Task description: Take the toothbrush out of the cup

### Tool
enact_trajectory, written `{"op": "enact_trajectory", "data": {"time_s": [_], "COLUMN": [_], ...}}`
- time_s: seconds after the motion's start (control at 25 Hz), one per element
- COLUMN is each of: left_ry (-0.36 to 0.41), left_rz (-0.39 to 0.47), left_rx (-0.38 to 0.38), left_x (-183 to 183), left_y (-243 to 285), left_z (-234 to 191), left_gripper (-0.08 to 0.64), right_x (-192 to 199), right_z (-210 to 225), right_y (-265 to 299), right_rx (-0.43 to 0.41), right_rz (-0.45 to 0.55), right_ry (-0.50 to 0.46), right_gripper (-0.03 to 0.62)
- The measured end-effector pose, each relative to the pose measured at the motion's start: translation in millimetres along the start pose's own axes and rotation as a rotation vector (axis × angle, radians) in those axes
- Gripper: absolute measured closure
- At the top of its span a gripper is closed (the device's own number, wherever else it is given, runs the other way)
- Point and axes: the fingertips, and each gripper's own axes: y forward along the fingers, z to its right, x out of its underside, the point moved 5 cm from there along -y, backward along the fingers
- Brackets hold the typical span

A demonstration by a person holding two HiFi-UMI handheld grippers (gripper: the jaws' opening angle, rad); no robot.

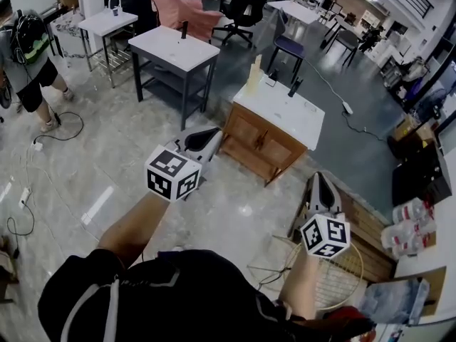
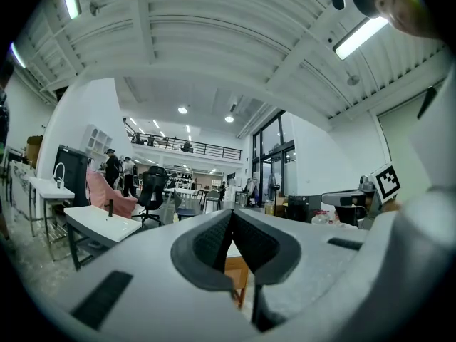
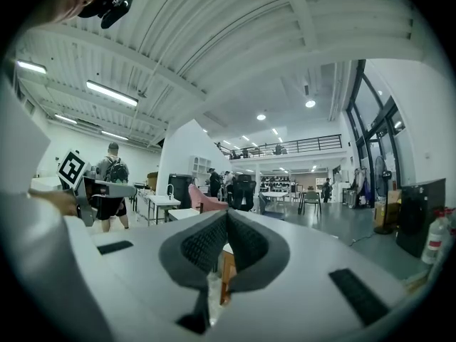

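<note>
A low wooden cabinet (image 1: 260, 144) with a white top (image 1: 285, 109) stands on the floor ahead of me. On that top a tall pale thing (image 1: 254, 75) stands at the far left, and two small dark things (image 1: 294, 87) stand near it. They are too small to tell a cup or a toothbrush. My left gripper (image 1: 214, 134) is held level, short of the cabinet's left end, jaws shut and empty. My right gripper (image 1: 318, 180) hangs off the cabinet's near right corner, also shut and empty. In the gripper views the closed pads (image 2: 214, 241) (image 3: 203, 244) hide most of the cabinet.
A grey table with a white top (image 1: 174, 48) and a small white stand (image 1: 107, 21) are farther back on the left, next to a pink chair (image 1: 182, 9). A person (image 1: 28, 48) stands at far left. A wire basket (image 1: 342, 269) and water bottles (image 1: 413, 226) are on the right.
</note>
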Motion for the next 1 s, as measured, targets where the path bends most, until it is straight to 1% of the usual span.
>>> {"op": "enact_trajectory", "data": {"time_s": [0.12,0.2,0.4,0.56,0.68,0.8,1.0], "left_ry": [0.015,0.002,-0.007,-0.027,-0.016,-0.009,0.013], "left_rz": [0.04,0.047,0.01,-0.01,-0.009,-0.013,-0.026], "left_rx": [-0.034,-0.025,0.019,0.022,0.005,-0.029,-0.072], "left_x": [-5,-5,7,19,22,26,27], "left_y": [-7,-10,-12,-3,9,27,79], "left_z": [-13,-21,-42,-56,-66,-81,-98], "left_gripper": [0.555,0.555,0.555,0.555,0.555,0.555,0.555], "right_x": [0,1,7,21,24,28,34], "right_z": [-5,-11,-33,-39,-32,-23,11], "right_y": [9,16,35,57,79,109,160], "right_rx": [0.01,0.014,0.007,-0.017,-0.027,-0.057,-0.08], "right_rz": [0.001,0.001,-0.009,-0.05,-0.036,-0.02,0.005], "right_ry": [0.009,0.01,0.005,0.019,0.024,0.04,0.055], "right_gripper": [0.586,0.586,0.587,0.587,0.588,0.586,0.586]}}
